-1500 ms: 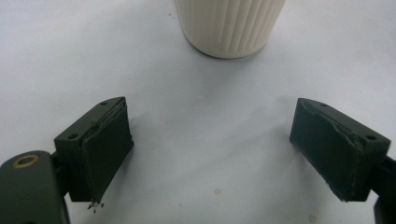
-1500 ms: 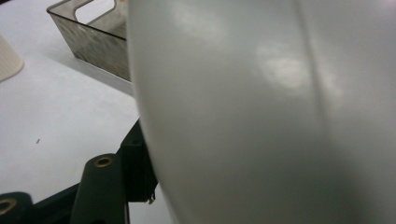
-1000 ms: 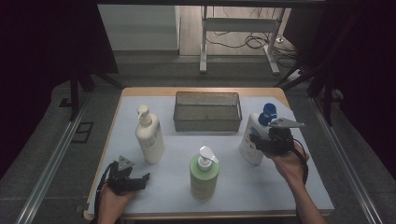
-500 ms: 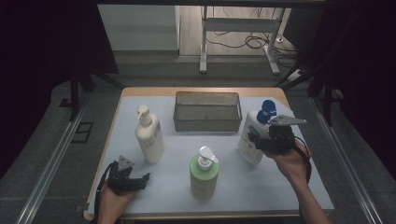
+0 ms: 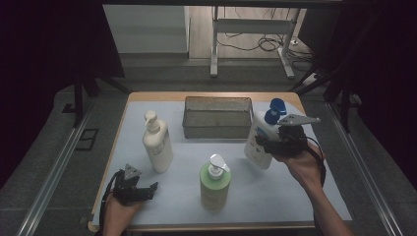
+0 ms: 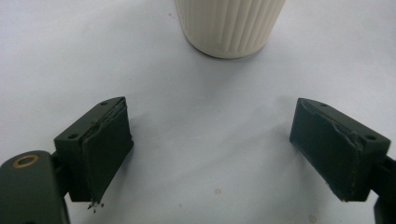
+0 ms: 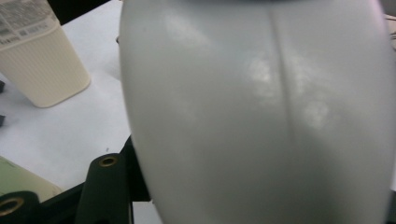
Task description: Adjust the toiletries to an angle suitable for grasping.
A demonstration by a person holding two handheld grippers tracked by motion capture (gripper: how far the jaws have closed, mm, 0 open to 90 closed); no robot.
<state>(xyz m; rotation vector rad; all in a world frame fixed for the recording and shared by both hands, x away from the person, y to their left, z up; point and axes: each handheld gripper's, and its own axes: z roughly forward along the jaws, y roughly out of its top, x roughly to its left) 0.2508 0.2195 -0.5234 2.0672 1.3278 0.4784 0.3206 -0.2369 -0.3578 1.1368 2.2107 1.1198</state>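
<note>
High view, white bottle (image 5: pixel 259 141) pinched between right gripper (image 5: pixel 275 144) fingers, tilted; left gripper (image 5: pixel 140 189) fingers spread

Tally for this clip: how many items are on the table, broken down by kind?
Pump bottles: 3, namely the cream bottle, the green bottle and the white bottle with a blue pump, which the right gripper holds.
Mesh baskets: 1, the wire basket.
Total: 4 things.

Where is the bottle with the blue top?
In the high view, the blue-topped bottle is at the table's right, held tilted in the right gripper, beside the mesh basket.
</note>
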